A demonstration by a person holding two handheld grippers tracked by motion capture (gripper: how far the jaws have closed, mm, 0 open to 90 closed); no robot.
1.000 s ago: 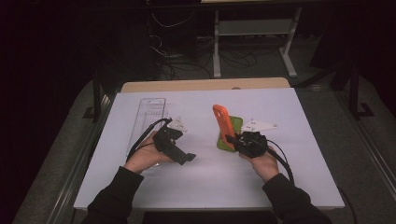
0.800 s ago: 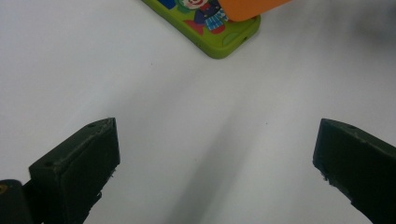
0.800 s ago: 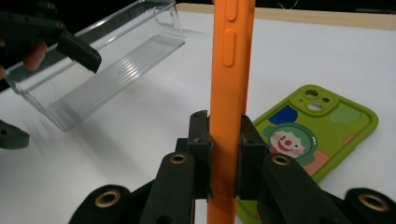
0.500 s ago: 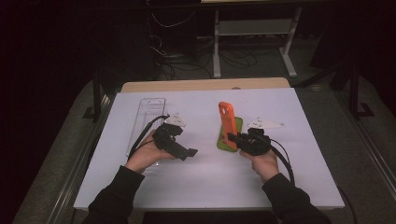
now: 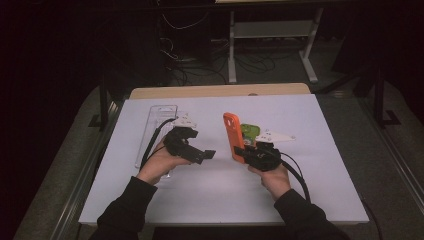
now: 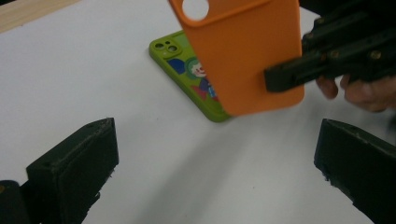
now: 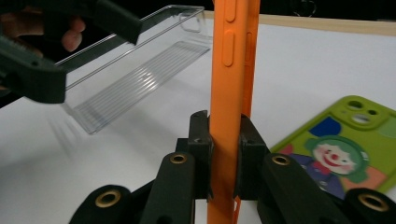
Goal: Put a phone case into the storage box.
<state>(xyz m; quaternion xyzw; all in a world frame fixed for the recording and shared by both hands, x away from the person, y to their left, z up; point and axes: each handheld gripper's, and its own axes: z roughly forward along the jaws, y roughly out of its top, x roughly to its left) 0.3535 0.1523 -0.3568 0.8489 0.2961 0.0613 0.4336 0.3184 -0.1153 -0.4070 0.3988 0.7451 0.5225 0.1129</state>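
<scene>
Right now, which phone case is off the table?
The orange case, clamped upright in the right gripper. The green clown case lies flat; the clear one too.

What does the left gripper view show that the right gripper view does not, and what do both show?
Left gripper view: the left gripper with its jaws wide apart, and the orange phone case seen broadside.

Right gripper view: the clear plastic tray, and the right gripper clamped on the orange case's edge, with the side buttons visible.

Both: the orange case, the green clown phone case flat on the white table.
</scene>
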